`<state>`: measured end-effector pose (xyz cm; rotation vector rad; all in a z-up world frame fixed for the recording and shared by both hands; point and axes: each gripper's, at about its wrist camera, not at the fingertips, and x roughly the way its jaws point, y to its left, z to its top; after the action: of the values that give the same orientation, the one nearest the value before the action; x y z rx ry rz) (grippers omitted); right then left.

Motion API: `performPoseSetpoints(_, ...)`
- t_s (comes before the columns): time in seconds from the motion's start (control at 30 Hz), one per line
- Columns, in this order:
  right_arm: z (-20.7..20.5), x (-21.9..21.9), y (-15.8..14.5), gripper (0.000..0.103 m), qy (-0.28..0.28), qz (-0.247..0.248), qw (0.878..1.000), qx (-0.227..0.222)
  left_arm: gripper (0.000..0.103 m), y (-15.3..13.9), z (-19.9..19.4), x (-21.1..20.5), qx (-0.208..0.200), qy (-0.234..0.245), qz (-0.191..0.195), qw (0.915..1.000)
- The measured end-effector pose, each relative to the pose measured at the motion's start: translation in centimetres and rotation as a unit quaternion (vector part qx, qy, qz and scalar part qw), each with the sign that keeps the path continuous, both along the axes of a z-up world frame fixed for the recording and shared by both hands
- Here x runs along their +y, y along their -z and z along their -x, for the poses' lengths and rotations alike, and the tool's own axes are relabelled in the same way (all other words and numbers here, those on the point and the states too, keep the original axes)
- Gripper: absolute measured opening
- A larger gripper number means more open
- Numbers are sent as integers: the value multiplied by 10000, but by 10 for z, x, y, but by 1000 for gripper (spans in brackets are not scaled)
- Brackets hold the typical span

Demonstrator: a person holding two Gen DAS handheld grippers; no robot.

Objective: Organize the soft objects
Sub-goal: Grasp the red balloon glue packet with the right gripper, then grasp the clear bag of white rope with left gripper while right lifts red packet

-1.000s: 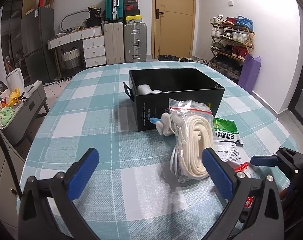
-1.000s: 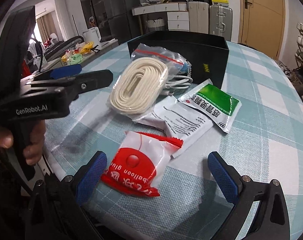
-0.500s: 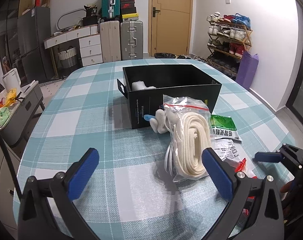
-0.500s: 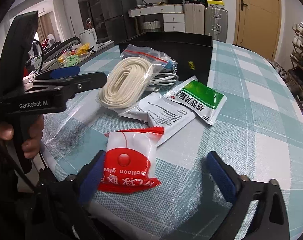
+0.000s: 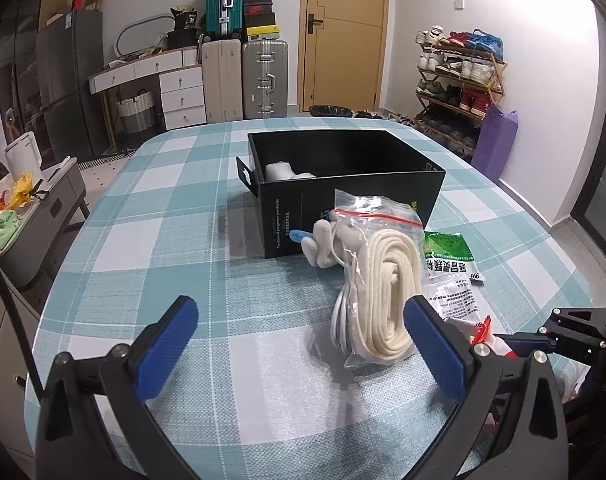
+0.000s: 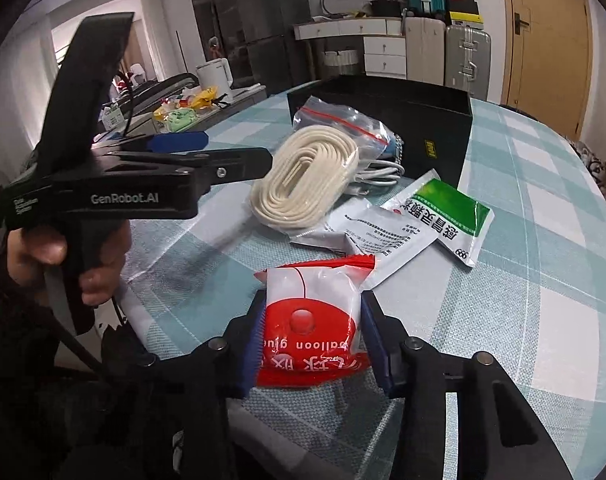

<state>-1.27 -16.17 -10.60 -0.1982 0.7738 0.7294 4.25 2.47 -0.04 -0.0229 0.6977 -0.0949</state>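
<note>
One black box [image 5: 343,200], four soft packets, two hand-held grippers.

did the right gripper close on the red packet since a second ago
Yes. The right gripper, earlier wide open either side of the red balloon glue packet, now pinches its sides; the packet still lies on the checked tablecloth.

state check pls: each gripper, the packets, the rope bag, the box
right gripper: shut on the red balloon glue packet.
left gripper: open, empty, above the tablecloth.
red balloon glue packet: clamped between the right fingers, low at the table edge.
rope bag: lying flat, zip closed.
green packet: lying flat.
white packet: flat, partly under the green one.
black box: open, something white inside.
</note>
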Motion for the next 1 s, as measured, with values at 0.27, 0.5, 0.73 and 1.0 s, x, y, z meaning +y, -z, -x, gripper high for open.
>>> performPoseSetpoints(0.27,4,-12,-18,45,-15,-212,9995,-253,103,1,-1,-1,-3,-29,-95,10000)
performPoseSetpoints(0.5,0,-22,-28,45,200,-409,9980,-445,103,3,-6,-12,33,5,-263,9996)
performPoseSetpoints(0.73,-16,-38,-38,45,518,-560,9953,-591,103,2,-10,-23,30,123,-362,9993)
performPoseSetpoints(1.0,-38,-58,-56,45,739,-854,9915,-649,103,-2,-15,-32,0,214,-398,9990)
